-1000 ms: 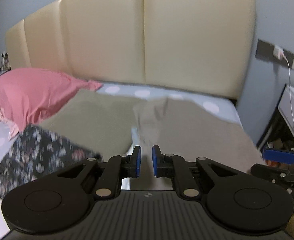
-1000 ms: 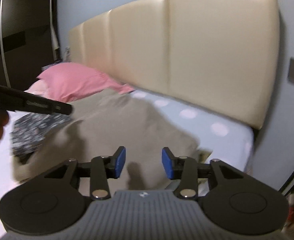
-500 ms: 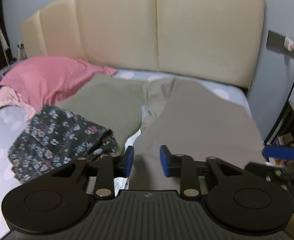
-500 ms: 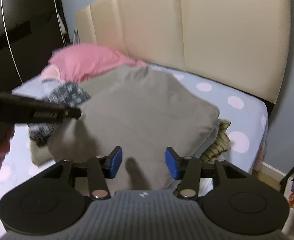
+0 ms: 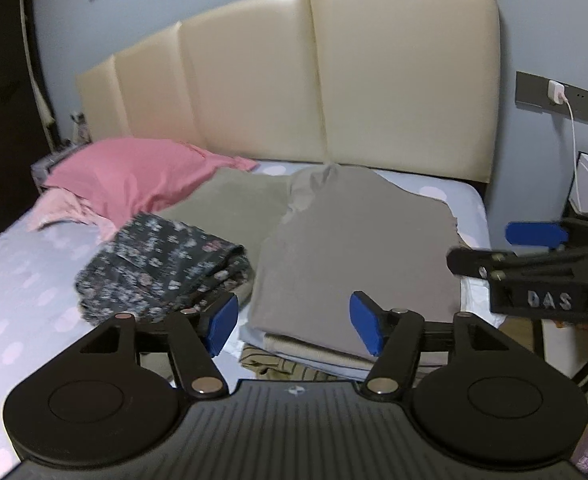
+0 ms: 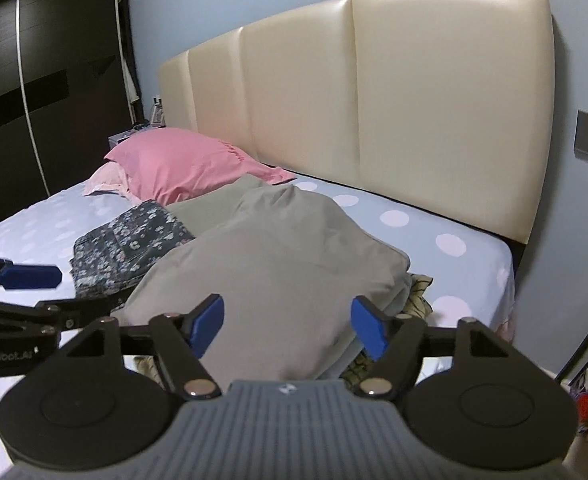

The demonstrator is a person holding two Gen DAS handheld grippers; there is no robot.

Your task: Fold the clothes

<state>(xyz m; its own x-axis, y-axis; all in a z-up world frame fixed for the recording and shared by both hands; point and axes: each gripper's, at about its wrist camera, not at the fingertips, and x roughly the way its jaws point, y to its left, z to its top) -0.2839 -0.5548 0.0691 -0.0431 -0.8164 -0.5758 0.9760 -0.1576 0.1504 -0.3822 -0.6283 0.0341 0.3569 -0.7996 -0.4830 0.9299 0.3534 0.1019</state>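
Status: the grey garment [image 5: 354, 248] lies flattened on top of a stack of folded items at the near right corner of the bed [image 5: 10, 280], its sides apparently turned in. A striped item [image 6: 418, 288] protrudes from beneath the stack at the right edge. Whether a further fold is intended for the grey garment cannot be determined; it appears at least partly folded.

Remaining work, as judged: the floral garment [image 5: 162, 256] sits loosely bunched to the left of the stack, toward the middle of the bed, and appears unfolded. An olive cloth [image 5: 230, 204] lies flat behind it, below the pink pillow [image 5: 134, 176] at the headboard [image 5: 334, 72].

Tool state: the left gripper [image 5: 294, 326] has its jaws spread wide and carries nothing. The right gripper [image 6: 288, 328] is likewise spread wide and empty.

Relative position: both grippers hover apart from the fabric, near the front edge of the grey garment, which lies directly ahead of each. The floral garment lies ahead-left of the left gripper.
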